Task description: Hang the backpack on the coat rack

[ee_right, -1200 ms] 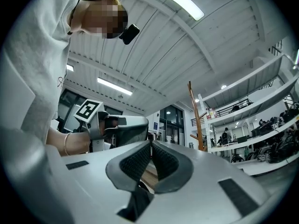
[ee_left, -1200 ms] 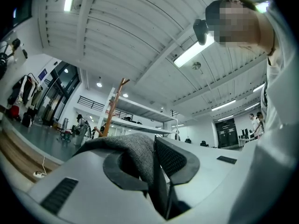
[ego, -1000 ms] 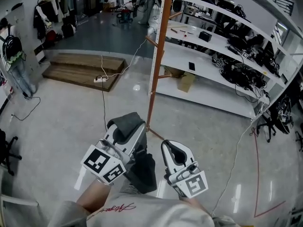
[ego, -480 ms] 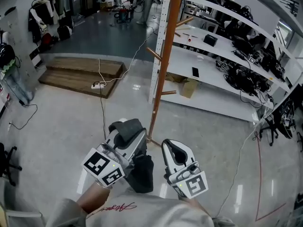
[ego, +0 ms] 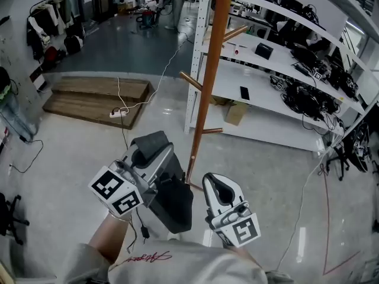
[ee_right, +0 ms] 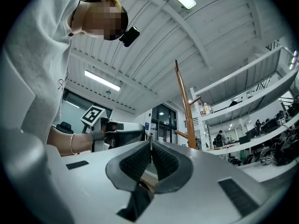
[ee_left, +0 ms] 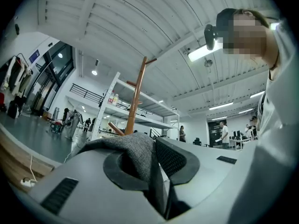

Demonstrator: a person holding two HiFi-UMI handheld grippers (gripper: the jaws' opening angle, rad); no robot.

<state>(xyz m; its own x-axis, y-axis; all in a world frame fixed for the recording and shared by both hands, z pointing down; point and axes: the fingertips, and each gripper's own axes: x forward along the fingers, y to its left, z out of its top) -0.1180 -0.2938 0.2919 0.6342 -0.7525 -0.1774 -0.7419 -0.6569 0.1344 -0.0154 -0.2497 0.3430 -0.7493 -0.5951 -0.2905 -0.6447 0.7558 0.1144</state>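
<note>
Pickup done, hang not done. The left tool point(ego: 155, 154) is clamped on the grey fabric top of the backpack point(ego: 175, 205). The dark body hangs below the jaws, clear of the floor point(ego: 71, 141), just in front of the person.

The right tool point(ego: 217, 183) has its jaws together with nothing clearly between them. It sits just right of the bag and isn't carrying it as far as I can see.

The coat rack point(ego: 208, 87) is straight ahead, near but not touched. All visible pegs are bare, incl. the mid peg point(ego: 190, 80) and the low peg point(ego: 211, 131).

Left to do, by my read: close the gap, lift the grey part over a peg, let go.
</note>
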